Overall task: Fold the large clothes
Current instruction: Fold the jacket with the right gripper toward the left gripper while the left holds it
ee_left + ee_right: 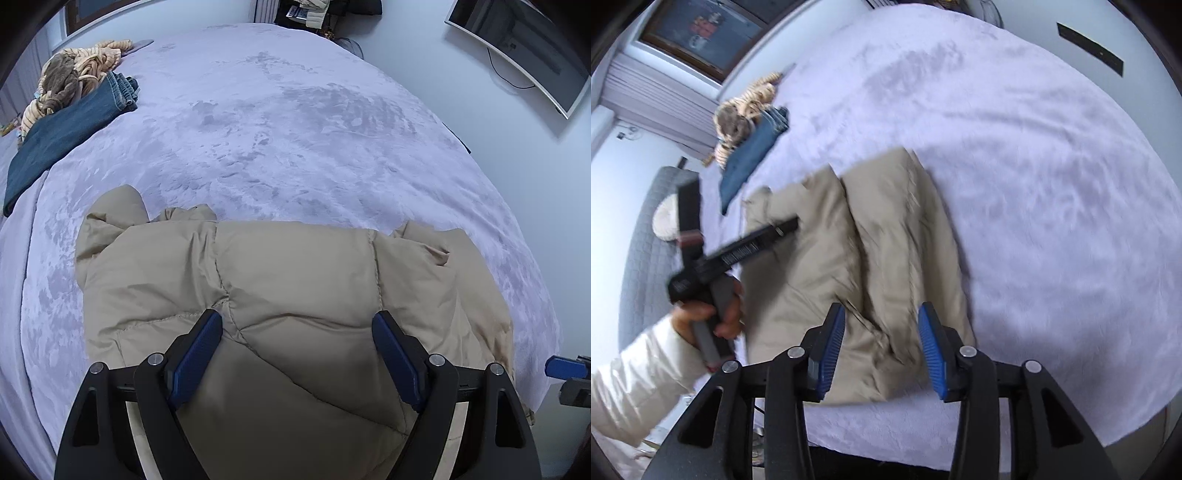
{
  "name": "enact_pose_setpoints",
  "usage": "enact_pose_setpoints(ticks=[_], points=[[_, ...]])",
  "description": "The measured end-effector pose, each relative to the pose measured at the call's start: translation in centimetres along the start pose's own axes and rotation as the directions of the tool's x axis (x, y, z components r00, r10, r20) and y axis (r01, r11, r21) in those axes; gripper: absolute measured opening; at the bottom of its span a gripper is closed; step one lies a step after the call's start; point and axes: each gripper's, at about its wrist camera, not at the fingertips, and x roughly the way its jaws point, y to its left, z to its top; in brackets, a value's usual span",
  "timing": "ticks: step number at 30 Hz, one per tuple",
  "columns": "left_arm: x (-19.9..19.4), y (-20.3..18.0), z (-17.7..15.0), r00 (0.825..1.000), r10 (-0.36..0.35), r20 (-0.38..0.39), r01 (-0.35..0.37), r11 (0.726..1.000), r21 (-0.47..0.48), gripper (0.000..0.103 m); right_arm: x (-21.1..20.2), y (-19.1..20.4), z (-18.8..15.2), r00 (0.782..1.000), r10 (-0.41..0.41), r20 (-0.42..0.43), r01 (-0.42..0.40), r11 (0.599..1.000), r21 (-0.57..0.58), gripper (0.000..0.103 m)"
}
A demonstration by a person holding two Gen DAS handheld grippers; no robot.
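A beige quilted puffer jacket [295,266] lies folded into a rough rectangle near the front edge of the bed [295,129]. My left gripper [298,315] hovers just over its near part, jaws wide open, blue pads clear of the fabric. In the right wrist view the jacket [886,221] shows as two long folded panels side by side. My right gripper [882,308] stands open above its near end, nothing pinched between the pads. A hand [720,314] in a white sleeve holds the left gripper's handle over the jacket's left side.
Lavender plush blanket [1052,184] covers the bed. Folded blue jeans [66,133] and a tan striped garment [85,70] lie at the far left corner. A screen [524,48] hangs on the right wall. A grey quilted surface [639,240] lies left of the bed.
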Motion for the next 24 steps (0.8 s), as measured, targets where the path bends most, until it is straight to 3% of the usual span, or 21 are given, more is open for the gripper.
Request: enact_pose_setpoints(ticks=[1, 8, 11, 13, 14, 15, 16, 19, 21, 22, 23, 24], points=[[0.0, 0.0, 0.0, 1.000, 0.003, 0.000, -0.003, 1.000, -0.002, 0.084, 0.2, 0.0, 0.8, 1.000, 0.023, -0.005, -0.023, 1.000, -0.001, 0.061], [-1.2, 0.6, 0.1, 1.000, 0.026, -0.013, -0.026, 0.999, -0.027, 0.086, 6.5, 2.1, 4.0, 0.987, 0.106, -0.117, -0.107, 0.994, 0.000, 0.063], [-3.4, 2.8, -0.3, 1.000, 0.018, 0.012, -0.017, 0.995, -0.095, 0.086, 9.0, 2.3, 5.1, 0.980, 0.128, -0.151, -0.124, 0.992, 0.032, 0.064], [-5.0, 5.4, -0.9, 0.999, 0.013, 0.046, -0.005, 0.986, -0.169, 0.086, 9.7, 2.3, 5.8, 0.978, 0.141, -0.156, -0.136, 0.990, 0.038, 0.072], [-5.6, 6.8, -1.3, 0.998, 0.021, 0.059, -0.008, 0.978, -0.208, 0.089, 9.8, 2.4, 6.1, 0.977, 0.151, -0.151, -0.147, 0.988, 0.037, 0.073], [-6.0, 8.3, -1.8, 0.997, 0.037, 0.062, -0.021, 0.969, -0.248, 0.103, 9.9, 2.6, 6.4, 0.976, 0.160, -0.146, -0.156, 0.987, 0.034, 0.075], [-6.2, 9.6, -2.3, 0.996, 0.053, 0.072, -0.031, 0.958, -0.285, 0.103, 10.0, 2.9, 6.8, 0.975, 0.172, -0.142, -0.169, 0.985, 0.031, 0.083], [-5.6, 13.6, -3.7, 0.998, 0.053, 0.045, -0.030, 0.909, -0.416, 0.103, 11.5, 3.8, 8.0, 0.959, 0.230, -0.164, -0.227, 0.973, 0.034, 0.083], [-4.3, 15.3, -4.6, 1.000, 0.014, 0.023, -0.001, 0.877, -0.481, 0.103, 13.1, 4.6, 8.8, 0.952, 0.244, -0.186, -0.241, 0.970, 0.040, 0.083], [-3.8, 15.5, -5.0, 1.000, -0.008, 0.021, 0.018, 0.867, -0.497, 0.101, 13.9, 5.0, 9.1, 0.945, 0.263, -0.193, -0.260, 0.965, 0.045, 0.077], [-3.3, 15.4, -5.2, 0.999, -0.031, 0.021, 0.038, 0.863, -0.503, 0.098, 14.4, 5.5, 9.5, 0.941, 0.279, -0.193, -0.275, 0.960, 0.046, 0.063], [-2.8, 14.9, -5.3, 0.999, -0.048, 0.022, 0.053, 0.866, -0.497, 0.096, 14.9, 6.1, 9.9, 0.942, 0.274, -0.192, -0.272, 0.962, 0.037, 0.021]])
